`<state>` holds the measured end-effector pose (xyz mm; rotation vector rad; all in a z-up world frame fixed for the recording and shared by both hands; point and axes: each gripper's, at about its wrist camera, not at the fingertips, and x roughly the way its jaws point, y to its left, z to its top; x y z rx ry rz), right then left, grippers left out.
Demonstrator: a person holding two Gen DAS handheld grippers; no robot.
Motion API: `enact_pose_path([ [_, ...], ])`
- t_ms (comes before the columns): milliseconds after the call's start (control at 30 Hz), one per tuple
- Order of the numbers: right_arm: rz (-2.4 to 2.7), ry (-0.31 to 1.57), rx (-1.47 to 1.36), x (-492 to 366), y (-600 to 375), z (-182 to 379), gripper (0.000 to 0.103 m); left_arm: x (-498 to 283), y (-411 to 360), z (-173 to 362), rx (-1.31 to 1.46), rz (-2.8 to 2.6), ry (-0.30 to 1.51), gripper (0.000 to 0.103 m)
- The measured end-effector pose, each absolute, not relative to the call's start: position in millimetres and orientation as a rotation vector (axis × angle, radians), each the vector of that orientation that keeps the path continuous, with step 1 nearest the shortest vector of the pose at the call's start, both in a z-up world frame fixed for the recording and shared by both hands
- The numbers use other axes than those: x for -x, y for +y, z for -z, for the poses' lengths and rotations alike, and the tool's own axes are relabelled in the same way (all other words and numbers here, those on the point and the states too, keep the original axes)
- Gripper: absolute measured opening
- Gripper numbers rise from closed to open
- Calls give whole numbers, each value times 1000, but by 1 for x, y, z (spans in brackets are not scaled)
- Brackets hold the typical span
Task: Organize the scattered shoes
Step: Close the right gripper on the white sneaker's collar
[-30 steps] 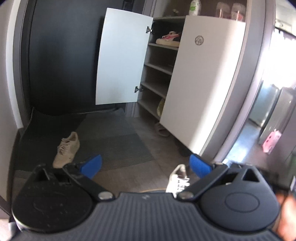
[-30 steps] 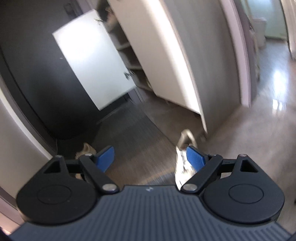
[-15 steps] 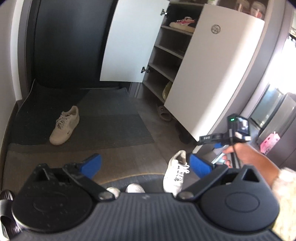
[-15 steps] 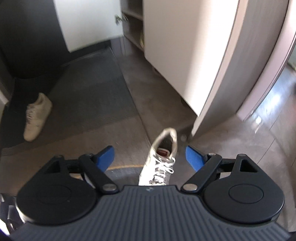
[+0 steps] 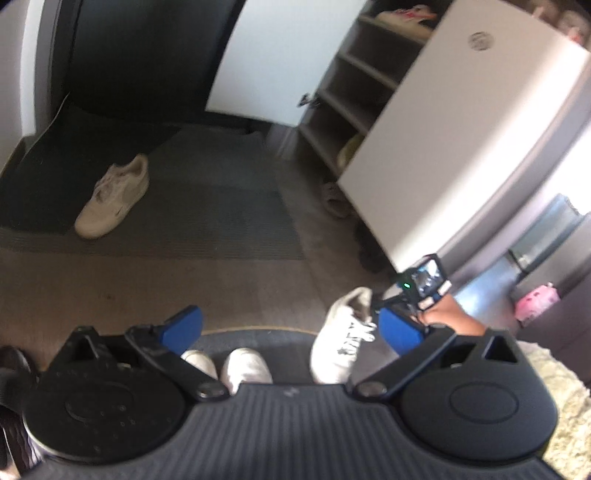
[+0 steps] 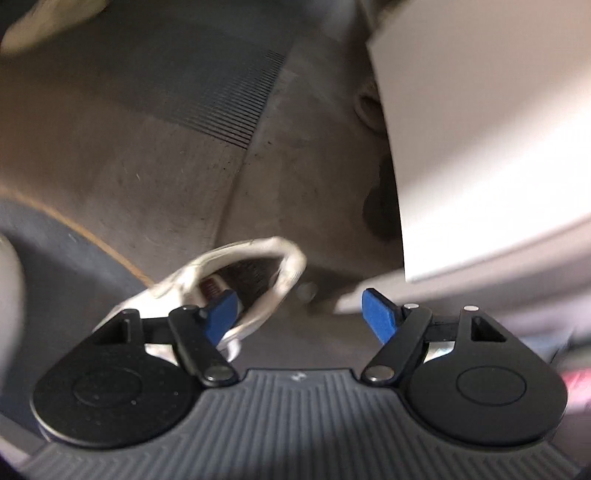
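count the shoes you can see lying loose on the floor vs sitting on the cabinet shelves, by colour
White sneakers on the floor: 2, one on the mat, one by the right gripper
Tan slipper on the floor by the cabinet: 1
Pink and white shoe on a shelf: 1
Yellowish shoe on a low shelf: 1
Total: 5

Bare brown floor lies left of the open white cabinet door; a dark shoe crowds its lower edge.

- Left gripper: black teardrop housings, blue pads, silver pivot screws, ribbed grey base.
- Right gripper: the same build (a small lit screen on top, seen from the left view).
- Right sleeve: fuzzy cream.
- Shoes: white toes.
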<state>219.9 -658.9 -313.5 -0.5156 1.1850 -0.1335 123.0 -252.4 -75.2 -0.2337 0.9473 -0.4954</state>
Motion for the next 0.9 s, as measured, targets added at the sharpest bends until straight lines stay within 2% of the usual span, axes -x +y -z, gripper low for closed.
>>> enact_pose_path([
  [300, -42, 1219, 816, -254, -678, 392, 76, -182, -260, 122, 334, 418, 1076, 103],
  [333, -52, 1226, 832, -255, -679, 396, 70, -183, -261, 124, 333, 417, 1081, 103],
  [400, -86, 1254, 854, -264, -681, 409, 65, -184, -263, 128, 330, 416, 1092, 103],
  [667, -365, 1411, 964, -290, -672, 446, 68, -187, -271, 142, 308, 419, 1135, 103],
  [700, -370, 1414, 967, -290, -674, 446, 64, -186, -274, 143, 299, 425, 1140, 103],
  [767, -343, 1385, 957, -291, -679, 441, 31, -184, -277, 144, 294, 440, 1148, 103],
  [800, -304, 1362, 924, -293, -686, 434, 25, -183, -278, 143, 297, 448, 1150, 103],
  [900, -292, 1381, 833, -289, -697, 419, 21, -180, -282, 140, 294, 475, 1140, 103],
])
